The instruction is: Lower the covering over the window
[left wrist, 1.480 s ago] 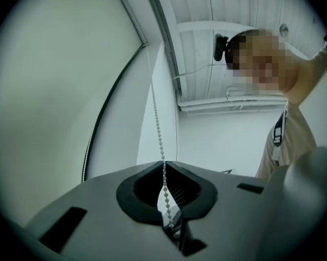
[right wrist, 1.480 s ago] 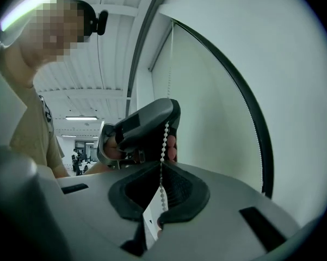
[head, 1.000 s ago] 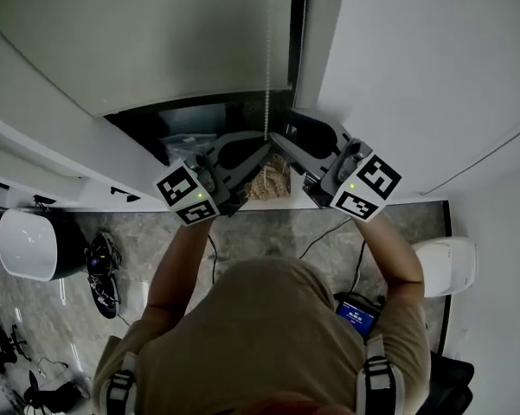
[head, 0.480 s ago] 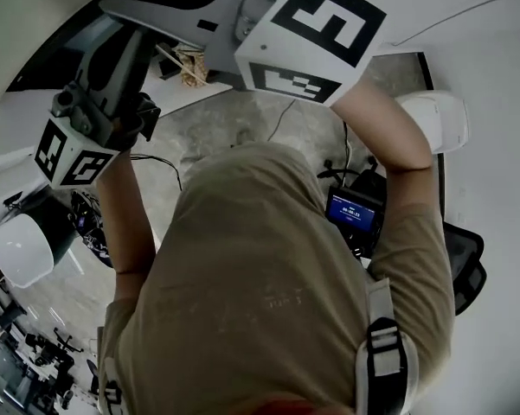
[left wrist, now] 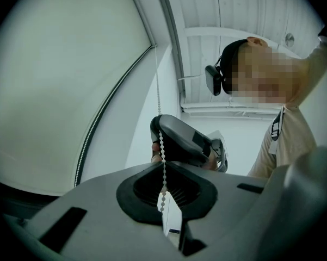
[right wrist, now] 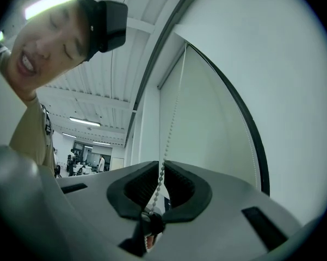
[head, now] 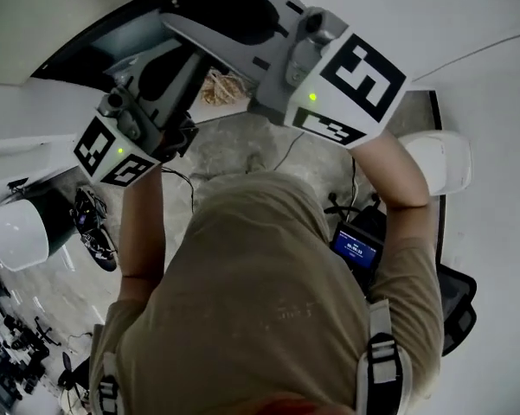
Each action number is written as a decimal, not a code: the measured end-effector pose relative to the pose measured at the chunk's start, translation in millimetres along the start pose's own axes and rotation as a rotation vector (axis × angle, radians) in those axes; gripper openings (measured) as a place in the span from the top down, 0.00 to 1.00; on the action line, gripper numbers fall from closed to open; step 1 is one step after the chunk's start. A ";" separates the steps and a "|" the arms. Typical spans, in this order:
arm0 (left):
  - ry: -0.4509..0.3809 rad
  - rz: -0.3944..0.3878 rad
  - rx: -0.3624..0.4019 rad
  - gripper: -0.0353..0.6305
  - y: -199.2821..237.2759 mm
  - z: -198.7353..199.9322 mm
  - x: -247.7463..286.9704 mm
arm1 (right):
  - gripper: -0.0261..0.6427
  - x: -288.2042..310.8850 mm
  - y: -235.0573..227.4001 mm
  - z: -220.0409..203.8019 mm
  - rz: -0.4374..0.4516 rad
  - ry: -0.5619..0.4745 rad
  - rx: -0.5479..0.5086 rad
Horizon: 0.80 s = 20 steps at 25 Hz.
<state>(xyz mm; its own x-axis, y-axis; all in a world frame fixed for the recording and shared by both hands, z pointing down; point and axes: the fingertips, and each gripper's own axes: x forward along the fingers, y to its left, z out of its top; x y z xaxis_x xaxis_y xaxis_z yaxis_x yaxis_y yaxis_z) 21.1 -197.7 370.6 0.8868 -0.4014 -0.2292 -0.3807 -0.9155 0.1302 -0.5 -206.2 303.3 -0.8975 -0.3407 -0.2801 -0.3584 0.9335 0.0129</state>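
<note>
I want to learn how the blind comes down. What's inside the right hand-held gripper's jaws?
A white bead chain runs between the jaws of the right hand-held gripper, which have just been closing and now pinch it. Lower down, the gripper's own body hides the chain.

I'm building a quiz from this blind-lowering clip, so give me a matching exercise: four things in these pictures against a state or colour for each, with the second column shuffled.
Things
1. left gripper
2. chain
3. blind
4. screen

States
a. lit blue
b. plain pale sheet
c. jaws shut on the chain
d. white beads, hanging straight

Pairs: 1-c, 2-d, 3-b, 4-a
</note>
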 end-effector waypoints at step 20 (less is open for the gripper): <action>-0.009 0.070 -0.014 0.91 -5.4 20.4 -16.7 | 0.93 8.7 13.0 10.9 -0.042 -0.028 -0.051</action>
<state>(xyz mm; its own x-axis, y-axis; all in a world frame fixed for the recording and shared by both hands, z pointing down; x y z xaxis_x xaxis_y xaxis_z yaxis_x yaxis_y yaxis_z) 3.0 -186.5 354.1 0.8559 -0.4643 -0.2277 -0.4375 -0.8849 0.1596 -10.2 -195.8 290.6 -0.8742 -0.3756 -0.3078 -0.4087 0.9114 0.0488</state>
